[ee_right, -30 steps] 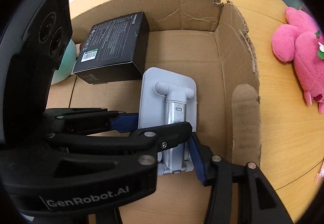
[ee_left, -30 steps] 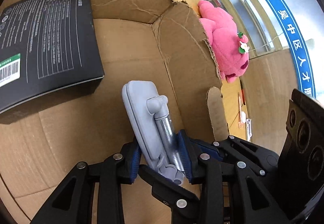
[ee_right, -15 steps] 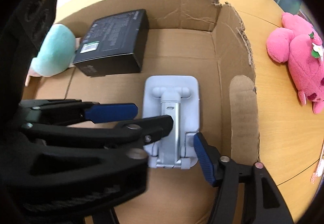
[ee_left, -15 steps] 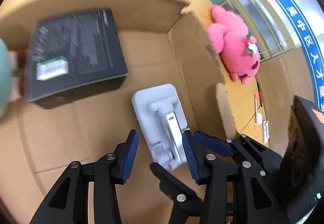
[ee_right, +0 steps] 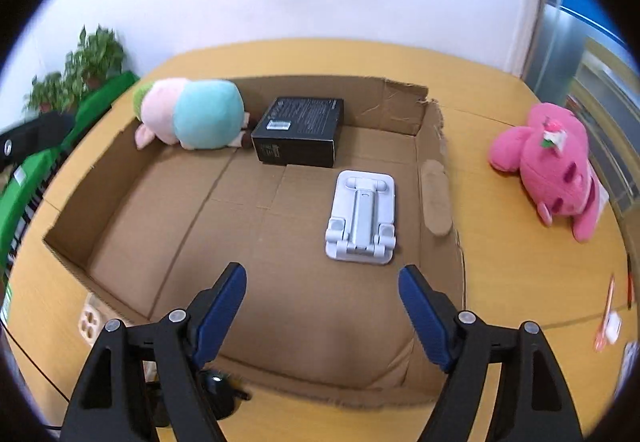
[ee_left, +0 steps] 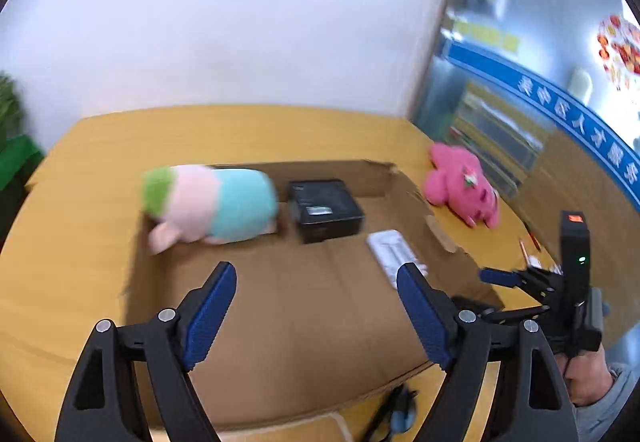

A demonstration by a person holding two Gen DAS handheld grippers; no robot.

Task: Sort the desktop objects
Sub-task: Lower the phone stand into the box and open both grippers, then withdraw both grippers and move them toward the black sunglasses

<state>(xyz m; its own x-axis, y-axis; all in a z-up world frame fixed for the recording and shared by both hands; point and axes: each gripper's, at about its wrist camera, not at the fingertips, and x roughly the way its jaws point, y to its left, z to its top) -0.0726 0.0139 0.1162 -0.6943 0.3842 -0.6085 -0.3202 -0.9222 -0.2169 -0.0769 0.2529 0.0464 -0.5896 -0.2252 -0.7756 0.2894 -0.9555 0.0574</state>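
The folded white phone stand [ee_right: 362,216] lies flat on the floor of the cardboard box [ee_right: 132,170], near its torn right wall, clear of both my tools. Behind it the black carton [ee_right: 300,130] sits against the back wall, touching the pastel plush toy [ee_right: 192,112] in the far left corner. The pink plush toy [ee_right: 554,158] is the big thing not yet in the box; it lies on the worktop [ee_right: 520,262] outside the right wall, with some small items I cannot make out near the worktop's right edge.

My left tool [ee_left: 316,316] is spreading its jaws with nothing between them, and my right tool [ee_right: 322,312] is likewise opening and empty, both above the near edge of the box.

I judge the pink toy comes next. To do it well I should clear the torn right wall first, then take the toy across its body, where the soft stuffing gives the pads something to squeeze, and lift it high enough not to snag the cardboard.
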